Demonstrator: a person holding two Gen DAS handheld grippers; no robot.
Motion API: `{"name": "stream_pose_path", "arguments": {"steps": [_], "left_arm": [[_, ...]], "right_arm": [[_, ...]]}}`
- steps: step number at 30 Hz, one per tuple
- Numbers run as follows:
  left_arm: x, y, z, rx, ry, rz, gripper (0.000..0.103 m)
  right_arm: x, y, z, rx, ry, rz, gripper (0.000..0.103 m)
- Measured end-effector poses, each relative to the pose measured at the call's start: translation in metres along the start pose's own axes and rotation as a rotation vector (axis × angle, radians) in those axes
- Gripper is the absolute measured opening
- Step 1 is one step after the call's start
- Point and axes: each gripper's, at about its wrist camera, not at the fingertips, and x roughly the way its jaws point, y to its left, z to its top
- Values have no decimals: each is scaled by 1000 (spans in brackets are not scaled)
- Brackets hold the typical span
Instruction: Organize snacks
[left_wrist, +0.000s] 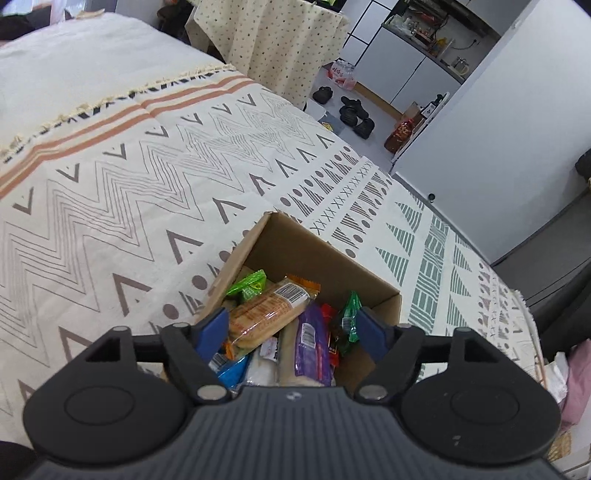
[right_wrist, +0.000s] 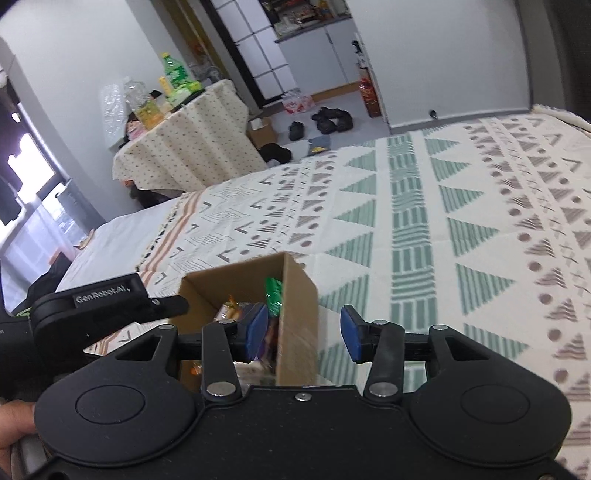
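You are holding the left gripper (left_wrist: 291, 328) with its jaws spread wide and nothing between them; its blue pads (left_wrist: 212, 328) are hanging just above the mouth of the cardboard box (left_wrist: 314, 251), one on each side of the heap inside. The right gripper (right_wrist: 304, 330) is likewise released and empty, and its jaws are straddling the near corner of the box (right_wrist: 299, 306), the left pad over the inside and the right pad outside over the blanket.

Directly between your left jaws you are looking at the snacks: a long bread packet in clear wrap (left_wrist: 269, 310) lying on top, a purple wrapper (left_wrist: 314, 343) beside it, a green sachet (left_wrist: 251, 284) further back, another green wrapper (left_wrist: 351, 314) standing against the right wall, a red packet (left_wrist: 328, 314) next to that, and a blue packet (left_wrist: 231, 369) low at the near side. All of them are sitting in the box, which is resting on the patterned blanket (left_wrist: 129, 192) covering the bed; none are lying on the blanket in either view.

Judging from this, you are starting a pick from the box, not placing. The next move calls for lowering the left gripper onto one packet, and the bread on top is looking the easiest. Close across its narrow width, and gently, since it will squash. Whether the right gripper is meant to steady the box wall I cannot tell.
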Motion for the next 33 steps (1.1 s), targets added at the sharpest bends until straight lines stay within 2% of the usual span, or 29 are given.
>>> {"name": "stream_pose_path", "arguments": {"steps": [2, 4, 8, 10, 21, 28, 33], "left_arm": [[-4, -6, -1, 17, 5, 14, 81], [-10, -14, -2, 30, 14, 10, 81], [-27, -29, -8, 84, -2, 24, 86], [-34, -35, -12, 109, 0, 23, 88], [-79, -42, -29, 153, 6, 12, 95], [-107, -47, -39, 181, -15, -3, 103], [-127, -49, -44, 199, -23, -28, 103]], "right_arm": [[-6, -4, 0, 16, 3, -13, 46], [-16, -7, 0, 26, -11, -24, 54], [-36, -11, 2, 29, -40, -43, 62], [-47, -13, 3, 34, -59, -41, 69], [-94, -22, 3, 69, -136, -47, 95], [-114, -26, -2, 83, -138, -57, 99], [-134, -22, -4, 68, -172, -64, 100]]}}
